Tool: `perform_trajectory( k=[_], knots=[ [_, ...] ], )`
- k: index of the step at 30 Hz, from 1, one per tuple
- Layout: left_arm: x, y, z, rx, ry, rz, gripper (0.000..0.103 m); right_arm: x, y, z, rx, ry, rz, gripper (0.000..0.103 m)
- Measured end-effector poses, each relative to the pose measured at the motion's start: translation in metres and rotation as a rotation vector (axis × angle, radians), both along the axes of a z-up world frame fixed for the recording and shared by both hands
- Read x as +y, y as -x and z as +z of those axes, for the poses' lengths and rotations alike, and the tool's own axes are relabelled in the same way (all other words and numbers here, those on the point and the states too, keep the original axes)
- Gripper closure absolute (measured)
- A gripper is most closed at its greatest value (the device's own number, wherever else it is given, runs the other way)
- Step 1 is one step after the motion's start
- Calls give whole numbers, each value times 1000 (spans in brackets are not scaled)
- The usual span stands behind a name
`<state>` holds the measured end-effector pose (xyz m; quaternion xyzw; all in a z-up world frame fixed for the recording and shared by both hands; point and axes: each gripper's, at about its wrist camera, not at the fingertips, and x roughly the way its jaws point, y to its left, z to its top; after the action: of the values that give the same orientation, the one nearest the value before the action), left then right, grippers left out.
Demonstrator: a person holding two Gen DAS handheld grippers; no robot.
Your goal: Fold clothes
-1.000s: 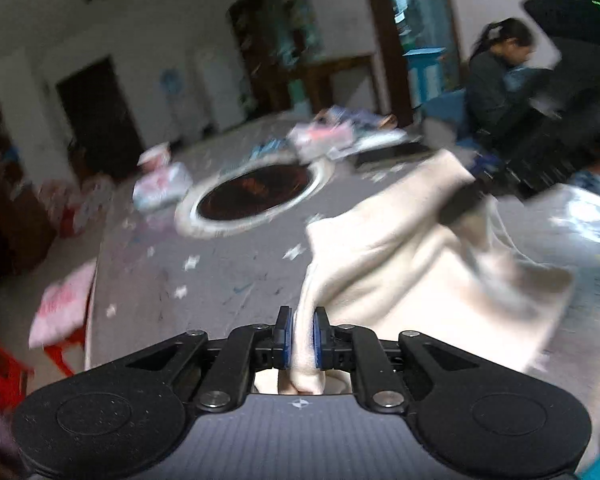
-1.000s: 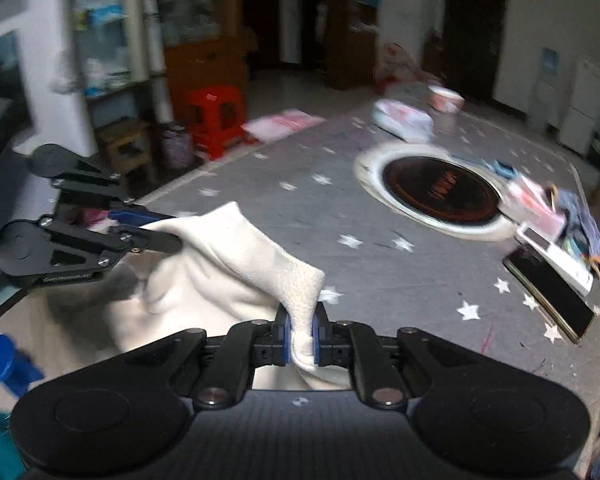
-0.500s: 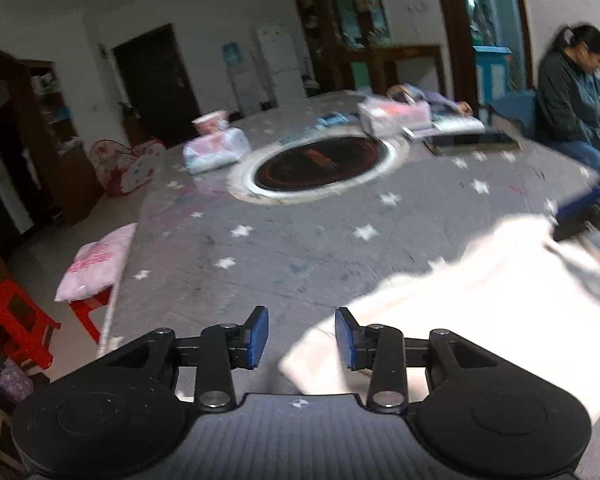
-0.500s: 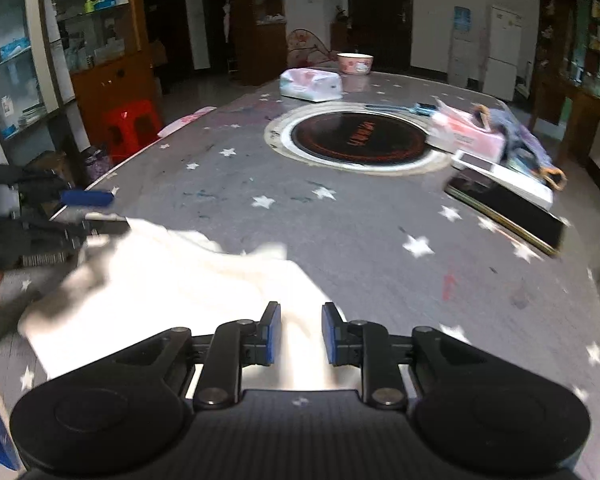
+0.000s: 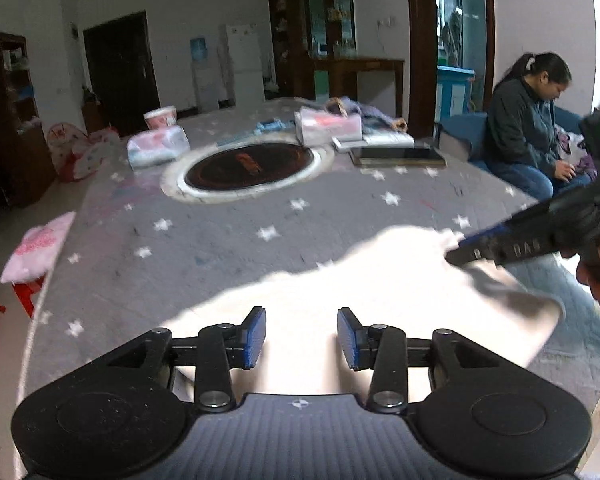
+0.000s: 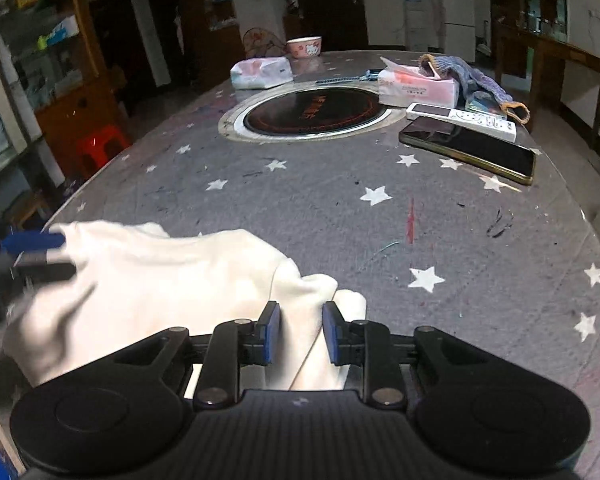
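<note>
A cream-white garment [image 5: 380, 280] lies flat on the grey star-patterned table near its front edge; it also shows in the right wrist view [image 6: 160, 280]. My left gripper [image 5: 301, 336] is open just above the garment's near edge, holding nothing. My right gripper [image 6: 298, 332] is open over a raised fold at the garment's right corner, and cloth shows between its pads without being clamped. The right gripper also shows at the garment's far right side in the left wrist view [image 5: 540, 236]. The left gripper shows blurred at the garment's left edge in the right wrist view [image 6: 24, 256].
A round black hotplate [image 6: 312, 110] is set in the table's middle. Behind and beside it lie tissue packs [image 6: 418, 88], a pink bowl [image 6: 304, 46], a remote [image 6: 460, 116], a dark tablet [image 6: 468, 148] and a knitted pouch. A seated person [image 5: 528, 128] is at the right. Red stools stand left.
One second ago both grippers held the garment lifted and pinched. They have since let go, opened, and the garment now lies spread on the table.
</note>
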<state>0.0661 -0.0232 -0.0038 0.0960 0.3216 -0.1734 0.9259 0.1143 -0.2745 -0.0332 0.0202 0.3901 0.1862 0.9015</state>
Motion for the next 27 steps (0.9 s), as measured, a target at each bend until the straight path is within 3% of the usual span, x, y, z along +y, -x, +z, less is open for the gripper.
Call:
perform_trajectory(
  k=[8,11,13,16,20,25,27],
  knots=[
    [-3,1,-9,32,8,2,58,-4,-1,-3,-4,-52,-27,77],
    [-3,1,-10,33,7,7,55,-4,-1,-2,-7,-55,-26,95],
    [-4,3,-11,35,4,4,55,-5,0,1,-9,-61,-28,97],
    [-3,5,-12,37,1,-4,54,-4,8,16,-67,-8,-25,98],
    [-3,5,-15,42,8,-11,52,8,21,32,-153,134,-24,98],
    [-4,5,-13,51,6,-17,52,12,9,2,-69,202,-45,98],
    [-2,5,-6,45,9,-21,53,10,11,4,-67,205,-49,96]
  ],
)
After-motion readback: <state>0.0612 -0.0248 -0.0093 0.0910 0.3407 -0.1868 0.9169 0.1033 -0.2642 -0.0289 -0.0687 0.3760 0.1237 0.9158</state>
